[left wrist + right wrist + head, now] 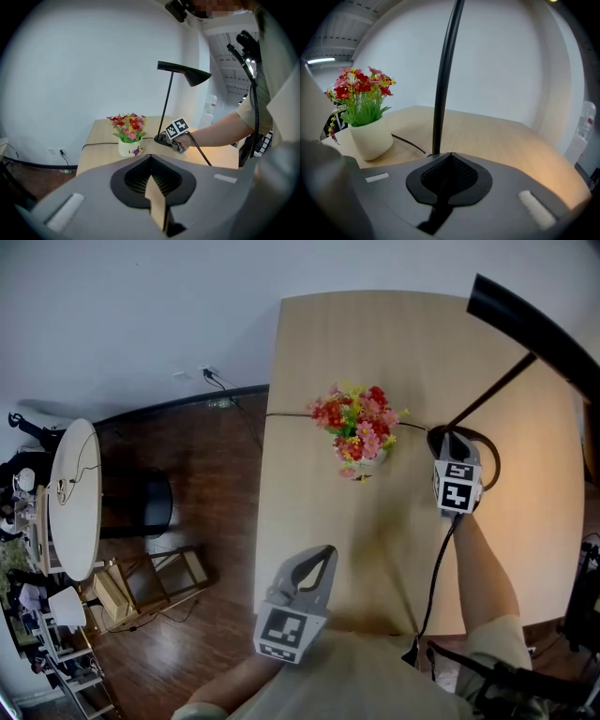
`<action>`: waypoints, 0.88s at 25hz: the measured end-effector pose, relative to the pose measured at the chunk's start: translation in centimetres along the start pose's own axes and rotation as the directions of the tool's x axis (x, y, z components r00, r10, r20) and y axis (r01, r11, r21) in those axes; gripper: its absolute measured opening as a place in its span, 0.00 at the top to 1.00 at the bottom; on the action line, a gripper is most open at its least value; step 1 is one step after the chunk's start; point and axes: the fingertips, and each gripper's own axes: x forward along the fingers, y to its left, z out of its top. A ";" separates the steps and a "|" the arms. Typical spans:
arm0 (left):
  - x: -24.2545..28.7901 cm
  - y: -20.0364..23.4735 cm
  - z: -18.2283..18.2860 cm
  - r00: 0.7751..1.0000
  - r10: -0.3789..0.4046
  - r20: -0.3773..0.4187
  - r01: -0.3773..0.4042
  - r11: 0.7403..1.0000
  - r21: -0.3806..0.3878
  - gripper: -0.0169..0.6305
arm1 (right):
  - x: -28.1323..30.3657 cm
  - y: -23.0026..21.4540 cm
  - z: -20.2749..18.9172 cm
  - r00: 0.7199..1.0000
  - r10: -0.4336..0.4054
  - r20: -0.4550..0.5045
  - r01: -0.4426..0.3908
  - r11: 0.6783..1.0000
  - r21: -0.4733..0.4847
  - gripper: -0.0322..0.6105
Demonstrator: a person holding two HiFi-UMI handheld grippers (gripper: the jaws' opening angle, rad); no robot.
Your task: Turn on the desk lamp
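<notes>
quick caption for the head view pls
Right gripper, shut, at the desk lamp's base beside potted flowers on a wooden desk; left gripper, shut, over the near edge.

Little white pot (362,466) packed with red, pink and yellow flowers (356,418) stands upright around the middle of the light wood surface (375,334), and there's some purple print on its front that I can't read. Off the left edge it's all dark wood floor (211,488). Over there you've got a white round table (77,498), a black round seat (150,504) right beside it, and a low wooden rack (155,582) a bit nearer. Wall socket (207,372) low on the white wall, with a cable running from it.
</notes>
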 end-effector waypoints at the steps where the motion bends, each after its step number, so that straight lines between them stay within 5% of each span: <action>1: -0.1 0.0 0.0 1.000 0.001 0.001 -0.001 1.000 0.002 0.98 | 0.0 0.0 0.0 1.000 0.003 0.000 -0.003 1.000 0.002 0.95; 22: -0.5 -1.8 0.9 0.996 -0.076 0.054 0.074 0.996 0.043 0.98 | -6.5 -0.7 3.9 0.989 -0.041 0.139 0.025 0.994 0.110 0.95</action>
